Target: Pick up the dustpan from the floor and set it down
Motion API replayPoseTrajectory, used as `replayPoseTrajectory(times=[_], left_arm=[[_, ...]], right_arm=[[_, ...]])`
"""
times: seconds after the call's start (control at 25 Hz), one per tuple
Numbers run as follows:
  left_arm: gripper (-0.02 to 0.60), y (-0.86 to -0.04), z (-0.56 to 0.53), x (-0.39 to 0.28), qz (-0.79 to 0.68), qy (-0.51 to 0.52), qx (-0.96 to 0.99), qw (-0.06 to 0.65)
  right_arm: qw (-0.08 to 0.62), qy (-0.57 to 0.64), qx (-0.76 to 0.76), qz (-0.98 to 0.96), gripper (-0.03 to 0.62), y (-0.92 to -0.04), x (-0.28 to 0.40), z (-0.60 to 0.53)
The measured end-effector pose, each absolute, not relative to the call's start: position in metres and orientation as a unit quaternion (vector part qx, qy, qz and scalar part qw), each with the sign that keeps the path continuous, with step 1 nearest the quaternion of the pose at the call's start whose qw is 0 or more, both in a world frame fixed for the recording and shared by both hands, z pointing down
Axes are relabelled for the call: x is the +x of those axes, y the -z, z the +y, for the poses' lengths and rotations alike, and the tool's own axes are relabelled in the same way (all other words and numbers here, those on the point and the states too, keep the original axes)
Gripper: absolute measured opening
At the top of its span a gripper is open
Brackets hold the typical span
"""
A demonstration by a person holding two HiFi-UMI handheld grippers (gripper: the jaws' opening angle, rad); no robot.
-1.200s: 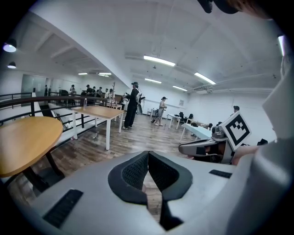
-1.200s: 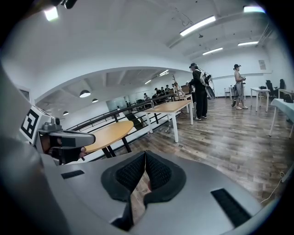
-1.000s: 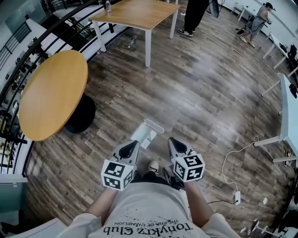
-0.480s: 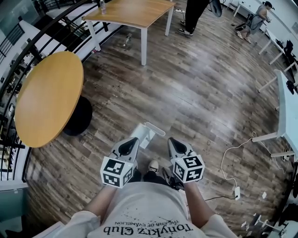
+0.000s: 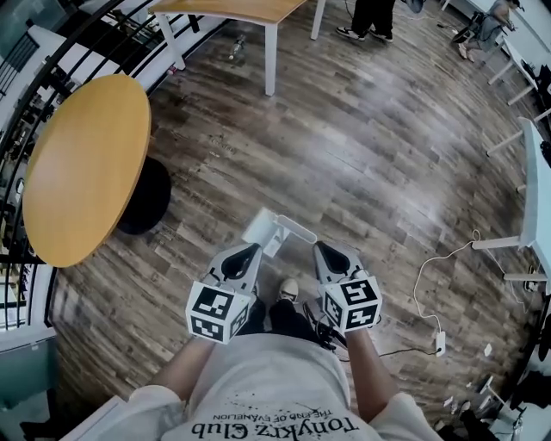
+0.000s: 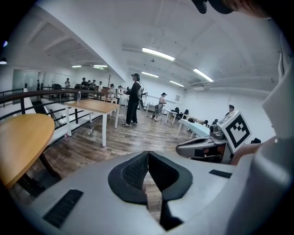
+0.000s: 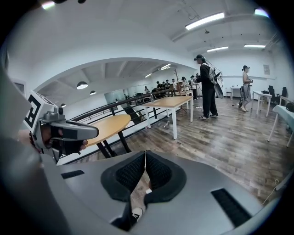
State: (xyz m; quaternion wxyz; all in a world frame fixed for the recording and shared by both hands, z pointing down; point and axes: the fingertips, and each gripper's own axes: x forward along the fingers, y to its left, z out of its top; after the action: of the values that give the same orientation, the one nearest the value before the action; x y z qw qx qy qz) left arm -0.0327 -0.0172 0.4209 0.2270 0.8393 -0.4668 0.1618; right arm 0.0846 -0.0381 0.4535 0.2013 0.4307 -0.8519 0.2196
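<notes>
The white dustpan (image 5: 274, 231) lies on the wood floor just ahead of both grippers in the head view. My left gripper (image 5: 248, 254) hangs just short of its near left side, jaws shut and nothing between them (image 6: 148, 160). My right gripper (image 5: 323, 252) is level with it, to the right of the dustpan, also shut and empty (image 7: 145, 159). Neither touches the dustpan. In both gripper views the gripper bodies hide it. A shoe (image 5: 287, 288) shows between the grippers.
A round wooden table (image 5: 86, 164) on a black base stands to the left by a black railing (image 5: 52, 77). A rectangular table (image 5: 232, 7) and standing people (image 5: 372, 17) are farther off. A white cable and plug strip (image 5: 437, 343) lie right, near white desks (image 5: 538, 189).
The person has stepped forward: the far table has slid up toward the frame's top edge. Both grippers have edged forward and slightly down with the body, still shut and just short of the dustpan.
</notes>
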Motion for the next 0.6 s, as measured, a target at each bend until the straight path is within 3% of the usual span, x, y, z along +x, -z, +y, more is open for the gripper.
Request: replayPoseTrajectory(times=[0.28,0.4,0.6], left_arm=[[0.023,-0.443,-0.037,-0.041,-0.464,-0.169,0.836,0.24],[0.023,-0.454,-0.047,-0.043,-0.464,-0.172,0.833,0.246],[0.023,-0.474,-0.056,-0.044,-0.461,-0.177,0.828,0.264]], right_arm=[[0.24,-0.201,0.399,-0.862,0.03,-0.477,0.069,-0.054],[0.274,-0.197,0.377,-0.862,0.138,-0.495,0.066,-0.057],[0.324,-0.176,0.355,-0.859,0.172,-0.521,0.064,-0.068]])
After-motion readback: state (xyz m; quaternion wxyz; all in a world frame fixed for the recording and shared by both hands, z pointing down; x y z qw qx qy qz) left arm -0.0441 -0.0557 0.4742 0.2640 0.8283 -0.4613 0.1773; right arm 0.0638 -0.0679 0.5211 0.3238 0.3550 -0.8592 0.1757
